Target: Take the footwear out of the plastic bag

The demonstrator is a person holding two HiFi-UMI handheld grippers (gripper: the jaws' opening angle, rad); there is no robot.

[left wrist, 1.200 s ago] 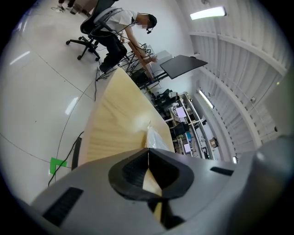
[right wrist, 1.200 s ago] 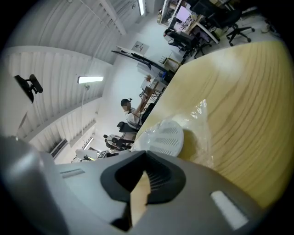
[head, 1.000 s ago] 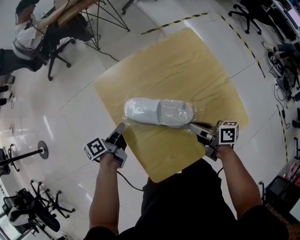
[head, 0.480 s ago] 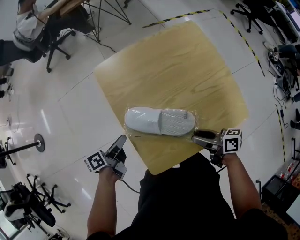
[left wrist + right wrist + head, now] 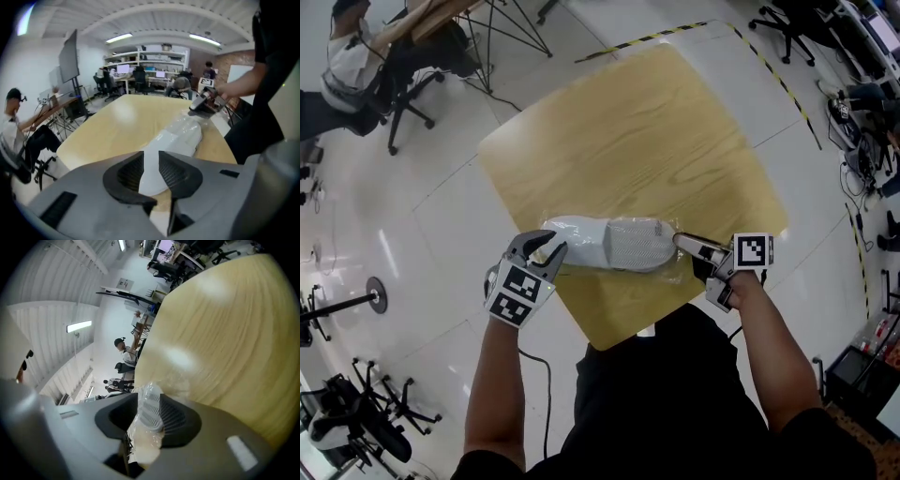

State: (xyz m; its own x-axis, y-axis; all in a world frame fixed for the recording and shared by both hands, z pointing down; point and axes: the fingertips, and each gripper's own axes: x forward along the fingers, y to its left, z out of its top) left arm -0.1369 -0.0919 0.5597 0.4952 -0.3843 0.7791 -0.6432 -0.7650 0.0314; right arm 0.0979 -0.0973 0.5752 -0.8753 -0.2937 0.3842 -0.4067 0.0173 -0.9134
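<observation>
pale wood is filling the middle of the head view, where the square surface (image 5: 656, 141) is standing on a glossy white floor (image 5: 422, 234). we are looking down on a white slipper (image 5: 605, 244) that is lying flat and lengthwise near the surface's near edge. it is wrapped in a clear plastic bag (image 5: 677, 272), and the loose film is spreading out past the slipper's right end.

we are holding the left gripper (image 5: 546, 247) at the slipper's left end. in the left gripper view its jaws are opening, and the slipper's white rounded end is sitting in the gap between them. we are not seeing the pads pressing into it.

we are holding the right gripper (image 5: 686, 246) at the opposite end, and its jaws are opening too. in the right gripper view a ribbed edge of the slipper, covered in crinkled bag film, is standing between the two pads. the two grippers are facing each other along the slipper's length, one at each end.

around the surface, a strip of yellow-and-black tape (image 5: 647, 39) is running across the floor beyond the far corner. office chairs (image 5: 783, 28) are standing at the upper right, and a seated person (image 5: 342, 66) is showing at the upper left.
</observation>
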